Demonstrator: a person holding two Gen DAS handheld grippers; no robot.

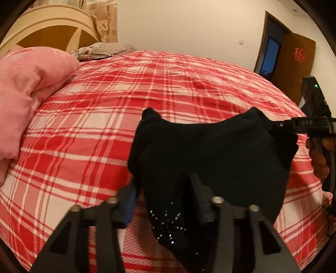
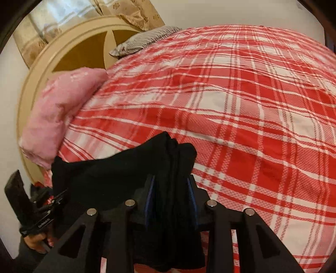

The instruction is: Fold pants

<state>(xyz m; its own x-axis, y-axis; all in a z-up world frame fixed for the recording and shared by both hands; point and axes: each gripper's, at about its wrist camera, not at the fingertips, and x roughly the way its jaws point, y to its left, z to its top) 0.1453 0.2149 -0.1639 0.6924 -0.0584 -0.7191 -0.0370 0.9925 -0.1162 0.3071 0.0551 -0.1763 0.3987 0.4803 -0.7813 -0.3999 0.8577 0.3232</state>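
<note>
One pair of black pants (image 1: 210, 151) hangs bunched between two grippers above a bed (image 1: 105, 117) covered in red-and-white plaid.

In the left wrist view, the left gripper (image 1: 163, 189) sits nearest, at 6 o'clock; its fingers (image 1: 197, 189) pinch a fold of the black cloth, which drops below them and shows a scatter of small pale dots. At 3 o'clock the right gripper (image 1: 273, 126) comes in from the side, its fingers closed on the far upper corner of the pants, with a hand (image 1: 319, 159) on its handle. Farther off lie one pink quilt (image 1: 31, 88) at 9 o'clock, one striped pillow (image 1: 103, 50) at 11 o'clock, one cream headboard (image 1: 52, 25) and one brown door (image 1: 294, 63) at 2 o'clock.

In the right wrist view, the right gripper (image 2: 171, 189) at 6 o'clock has its fingers (image 2: 150, 195) pressed on a thick stack of black folds. The left gripper (image 2: 54, 199) shows at 8 o'clock, gripping the cloth's other end. Only this view shows the patterned curtain (image 2: 130, 12) at 12 o'clock; only the other shows the door and the dotted cloth.
</note>
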